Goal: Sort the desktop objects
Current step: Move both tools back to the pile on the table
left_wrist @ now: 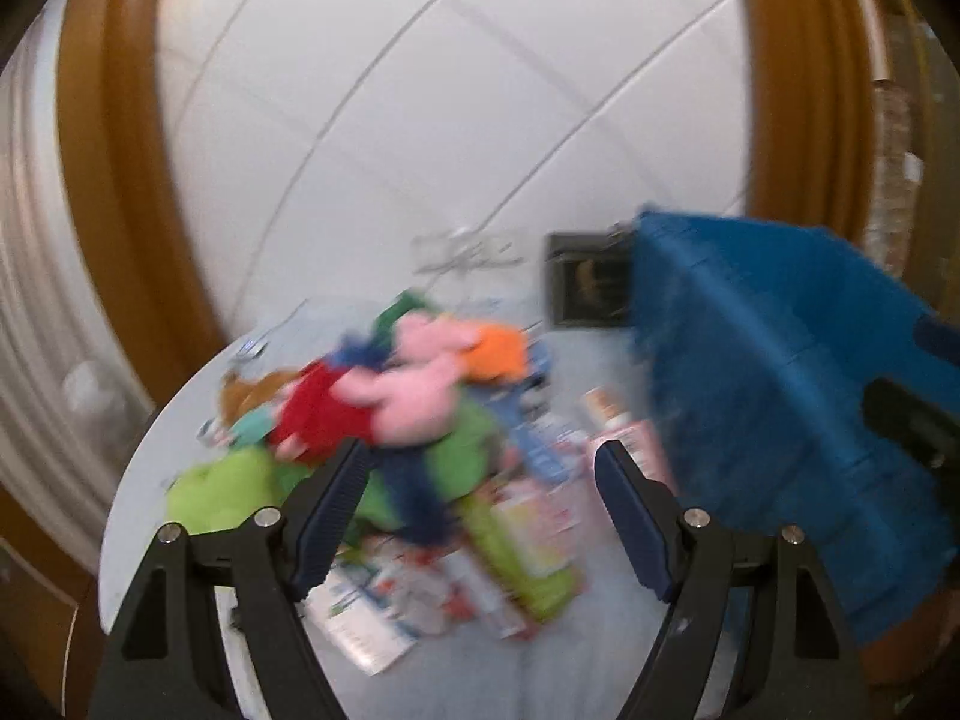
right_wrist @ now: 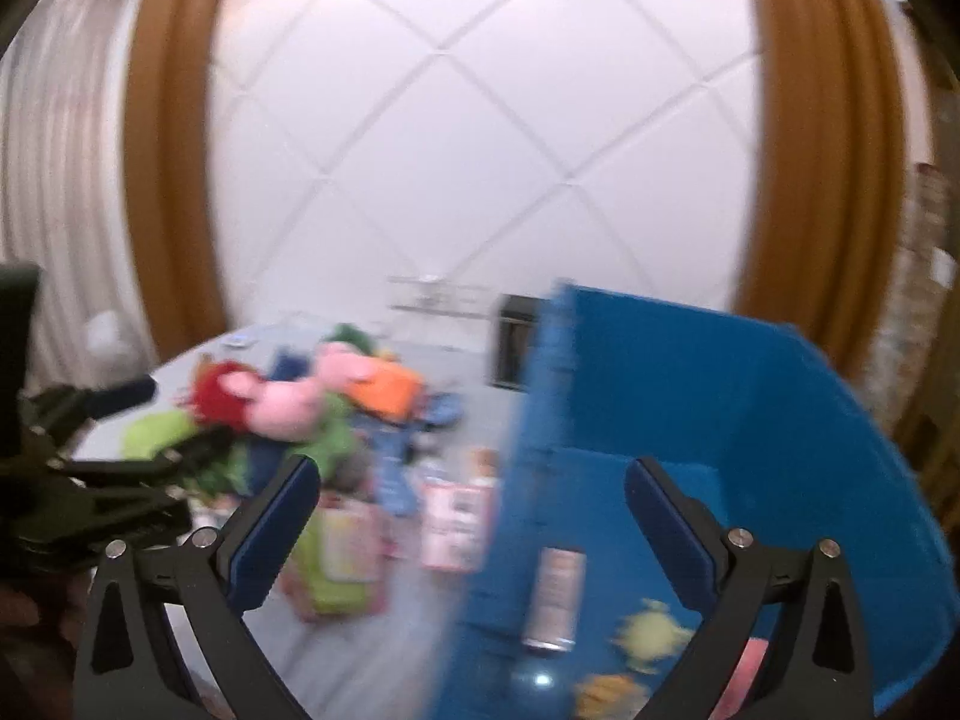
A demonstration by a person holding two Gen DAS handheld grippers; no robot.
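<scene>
Both claws stand wide apart with nothing between their pads: the left claw hangs over a heap of soft toys on the pale tabletop, and the right claw hangs across the near wall of a blue bin that sits at the right of the tabletop. Everything is smeared by blur. In the heap I can make out a pink plush, a red one, an orange one and a lime green one, with flat printed packets lying just beside and partly under them. Inside the bin lies a can on its side, near a small yellow-green toy. A dark box stands behind the bin, against a white tiled wall
</scene>
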